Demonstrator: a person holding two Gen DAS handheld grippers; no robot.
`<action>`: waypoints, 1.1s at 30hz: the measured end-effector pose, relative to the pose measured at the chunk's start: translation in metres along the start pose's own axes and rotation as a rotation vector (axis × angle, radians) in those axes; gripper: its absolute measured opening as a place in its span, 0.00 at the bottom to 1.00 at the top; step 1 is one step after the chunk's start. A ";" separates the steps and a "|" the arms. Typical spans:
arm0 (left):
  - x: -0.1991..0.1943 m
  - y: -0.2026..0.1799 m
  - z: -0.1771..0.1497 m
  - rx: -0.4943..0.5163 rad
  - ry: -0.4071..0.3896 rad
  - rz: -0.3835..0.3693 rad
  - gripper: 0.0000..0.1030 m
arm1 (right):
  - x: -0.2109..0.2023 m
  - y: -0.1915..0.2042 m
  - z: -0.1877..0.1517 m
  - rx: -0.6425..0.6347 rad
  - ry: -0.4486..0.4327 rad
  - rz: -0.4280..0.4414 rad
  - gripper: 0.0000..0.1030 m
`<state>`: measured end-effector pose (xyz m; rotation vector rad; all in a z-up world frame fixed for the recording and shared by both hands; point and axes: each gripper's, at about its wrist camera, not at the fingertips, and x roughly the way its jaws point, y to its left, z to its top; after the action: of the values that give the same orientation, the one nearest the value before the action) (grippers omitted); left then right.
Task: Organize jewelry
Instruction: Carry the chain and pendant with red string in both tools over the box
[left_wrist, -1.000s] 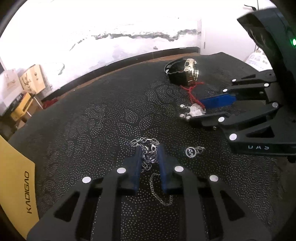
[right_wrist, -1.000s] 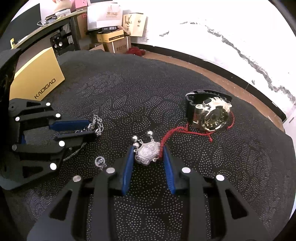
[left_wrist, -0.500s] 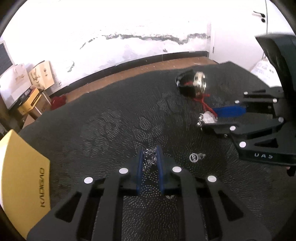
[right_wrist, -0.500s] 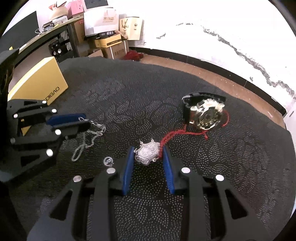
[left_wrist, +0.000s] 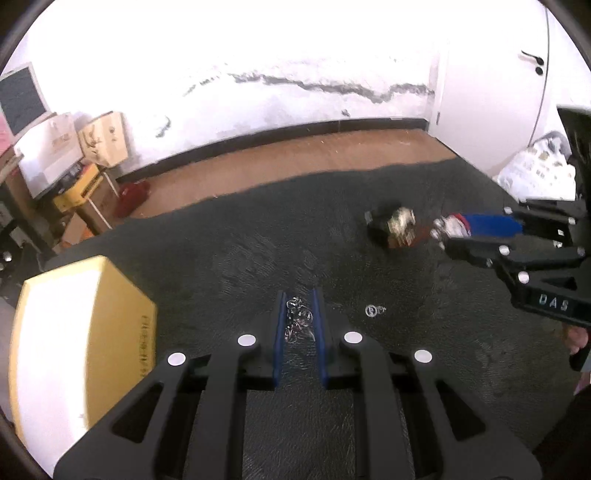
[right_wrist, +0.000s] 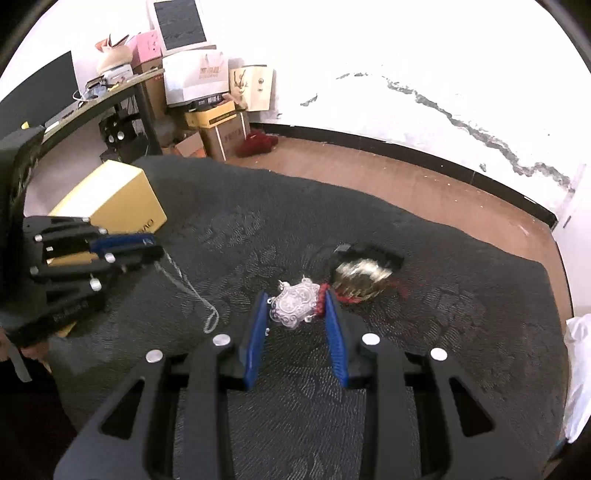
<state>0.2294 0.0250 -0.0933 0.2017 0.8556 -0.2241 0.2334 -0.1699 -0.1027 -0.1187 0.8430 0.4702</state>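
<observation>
Both grippers have lifted off the dark patterned surface (left_wrist: 229, 258) since a second ago, each taking its piece along; both views now sit higher and show more floor. Left gripper (left_wrist: 298, 317), lower centre of the left view, has its fingers clamped on a bunched silver chain (left_wrist: 297, 319); in the right view the chain's loose end (right_wrist: 192, 291) hangs down from it at middle left, slack and swinging. Right gripper (right_wrist: 295, 314), lower centre of the right view, has its fingers closed on a silver lock pendant (right_wrist: 293, 308), squeezed at its side edges, with a red cord (right_wrist: 323, 295) trailing toward the watch (right_wrist: 360, 278) lying on the surface just beyond. Cannot tell if the cord is caught under the watch. Small silver ring charm (left_wrist: 371, 311) stays on the surface, right of the left fingers. Yellow box (left_wrist: 81, 343), lower left of the left view, looks like the likely drop spot; lid appears closed.

Handling judgement: chain is light, limp, slippery, prone to tangle and slide out, so grab a bunched clump, not one link. Pendant is thin, stiff metal, light; edge grip works but could pivot. Cord is soft and may drag the watch if lifted further. Watch is the heaviest, best taken by the strap.
</observation>
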 end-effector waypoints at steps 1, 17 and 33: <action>-0.011 0.003 0.003 0.002 -0.009 0.009 0.13 | -0.006 0.002 0.001 -0.002 -0.001 -0.009 0.30; -0.080 0.015 -0.023 -0.033 0.000 0.032 0.13 | -0.089 0.011 -0.023 0.091 0.059 -0.057 0.30; -0.172 0.060 0.004 -0.080 -0.016 0.032 0.13 | -0.197 0.063 0.070 0.035 -0.027 -0.003 0.30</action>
<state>0.1395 0.1012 0.0458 0.1390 0.8431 -0.1609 0.1414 -0.1632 0.0956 -0.0810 0.8236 0.4526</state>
